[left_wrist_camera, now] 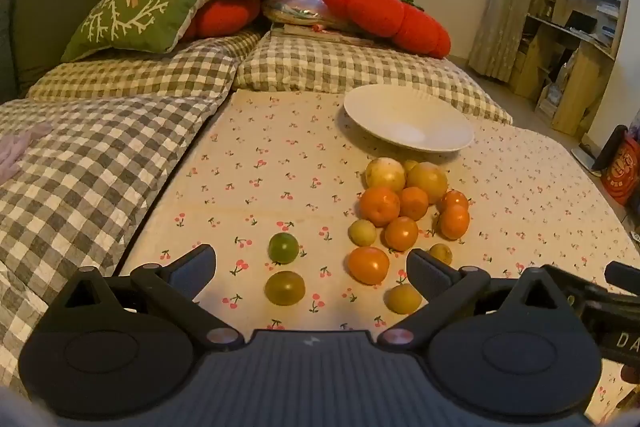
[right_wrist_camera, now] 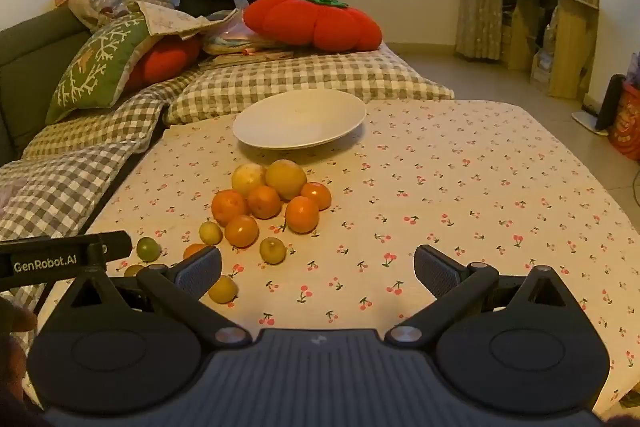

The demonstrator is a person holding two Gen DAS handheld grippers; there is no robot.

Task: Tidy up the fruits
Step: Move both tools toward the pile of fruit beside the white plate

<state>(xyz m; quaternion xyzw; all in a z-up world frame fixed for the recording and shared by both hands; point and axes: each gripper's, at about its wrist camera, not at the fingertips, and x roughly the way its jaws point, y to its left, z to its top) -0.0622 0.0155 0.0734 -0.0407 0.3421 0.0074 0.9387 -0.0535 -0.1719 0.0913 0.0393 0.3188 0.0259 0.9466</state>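
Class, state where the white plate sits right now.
In both views the white plate lies empty at the far side of the cherry-print cloth, just beyond the heap of fruit and before the checked cushions.

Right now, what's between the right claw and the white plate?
In the right wrist view, mostly bare cherry-print cloth lies between the open right claw and the white plate; the fruit pile sits left of that line.
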